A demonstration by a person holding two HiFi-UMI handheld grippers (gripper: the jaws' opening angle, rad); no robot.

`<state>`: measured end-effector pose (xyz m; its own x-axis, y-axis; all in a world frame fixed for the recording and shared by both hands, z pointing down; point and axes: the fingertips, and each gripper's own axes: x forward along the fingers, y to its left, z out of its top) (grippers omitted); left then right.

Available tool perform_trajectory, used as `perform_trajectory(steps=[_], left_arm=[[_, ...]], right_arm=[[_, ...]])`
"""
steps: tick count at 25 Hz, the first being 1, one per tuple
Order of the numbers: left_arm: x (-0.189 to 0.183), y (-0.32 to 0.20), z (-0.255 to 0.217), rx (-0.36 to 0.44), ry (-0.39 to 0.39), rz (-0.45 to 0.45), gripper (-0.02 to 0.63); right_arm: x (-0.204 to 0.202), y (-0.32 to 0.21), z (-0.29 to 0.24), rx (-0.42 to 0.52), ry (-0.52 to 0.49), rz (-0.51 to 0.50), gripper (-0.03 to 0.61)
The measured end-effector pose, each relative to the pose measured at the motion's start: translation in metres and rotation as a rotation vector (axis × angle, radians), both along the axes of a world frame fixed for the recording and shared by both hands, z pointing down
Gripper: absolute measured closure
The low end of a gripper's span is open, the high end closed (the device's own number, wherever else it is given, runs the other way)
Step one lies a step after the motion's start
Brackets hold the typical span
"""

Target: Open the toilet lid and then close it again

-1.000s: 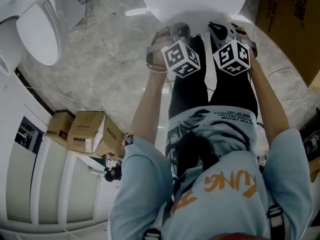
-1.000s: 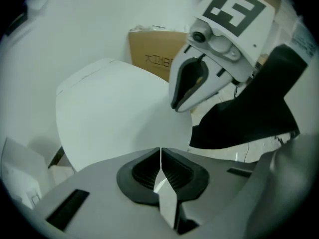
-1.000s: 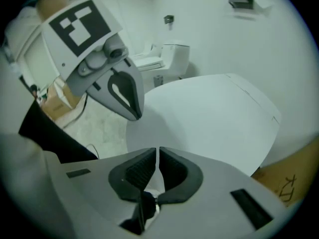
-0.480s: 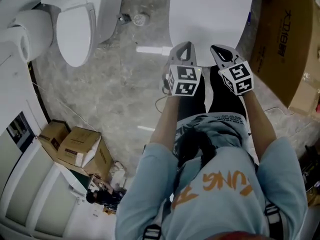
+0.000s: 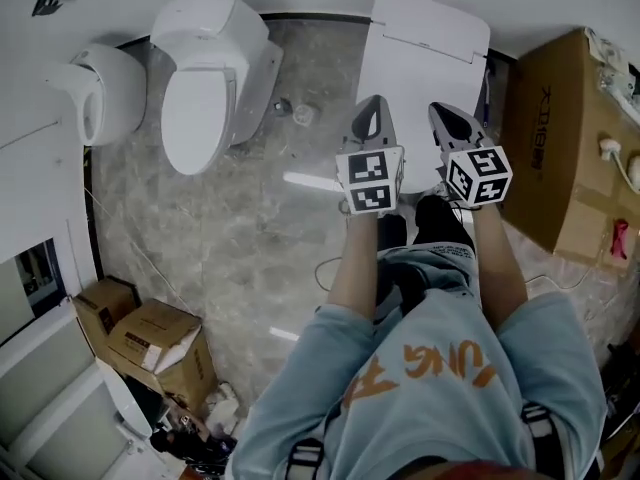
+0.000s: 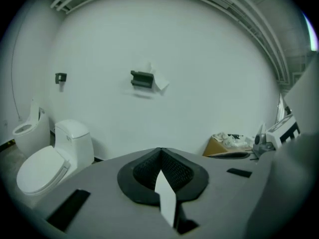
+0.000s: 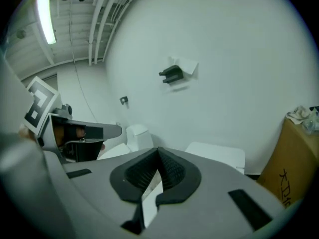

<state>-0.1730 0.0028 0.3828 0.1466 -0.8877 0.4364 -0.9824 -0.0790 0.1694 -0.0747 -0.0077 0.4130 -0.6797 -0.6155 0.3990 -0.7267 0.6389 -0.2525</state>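
Observation:
The toilet (image 5: 424, 60) in front of me is white, its lid lying flat and closed; its top (image 7: 217, 156) also shows over the right gripper's jaws. My left gripper (image 5: 372, 104) hangs in the air above the toilet's near end, jaws shut on nothing. My right gripper (image 5: 447, 114) is level with it on the right, also shut and empty. In the left gripper view the shut left gripper (image 6: 159, 151) points at the white wall. In the right gripper view the right gripper (image 7: 158, 150) is shut too. Neither touches the toilet.
A second white toilet (image 5: 205, 86) with its lid down stands to the left, with a white urinal-like fixture (image 5: 100, 93) beyond it. A big cardboard box (image 5: 556, 138) stands close on the right. Smaller boxes (image 5: 150, 336) lie at lower left. A dark fitting (image 6: 142, 78) hangs on the wall.
Both grippers have lifted up and away from the toilet lid. The head view has pulled back, so the whole toilet and the back wall now show.

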Motion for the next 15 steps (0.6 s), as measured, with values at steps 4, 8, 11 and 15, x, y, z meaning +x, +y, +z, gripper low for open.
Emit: perform_trajectory(steps=[4,8,11,15], left_arm=[[-0.002,-0.015,-0.062,0.107,-0.004,-0.013,0.589],[0.0,-0.024,-0.111,0.209,-0.013,0.006,0.589],[0.007,-0.029,-0.146,0.286,-0.031,0.046,0.589],[0.008,-0.035,-0.187,0.375,-0.059,0.079,0.589]], right_arm=[[0.0,-0.028,-0.07,0.112,-0.038,0.082,0.566],[0.003,-0.039,-0.137,0.241,-0.044,0.123,0.566],[0.016,-0.046,-0.179,0.335,-0.031,0.161,0.566],[0.031,-0.054,-0.224,0.423,-0.05,0.24,0.566]])
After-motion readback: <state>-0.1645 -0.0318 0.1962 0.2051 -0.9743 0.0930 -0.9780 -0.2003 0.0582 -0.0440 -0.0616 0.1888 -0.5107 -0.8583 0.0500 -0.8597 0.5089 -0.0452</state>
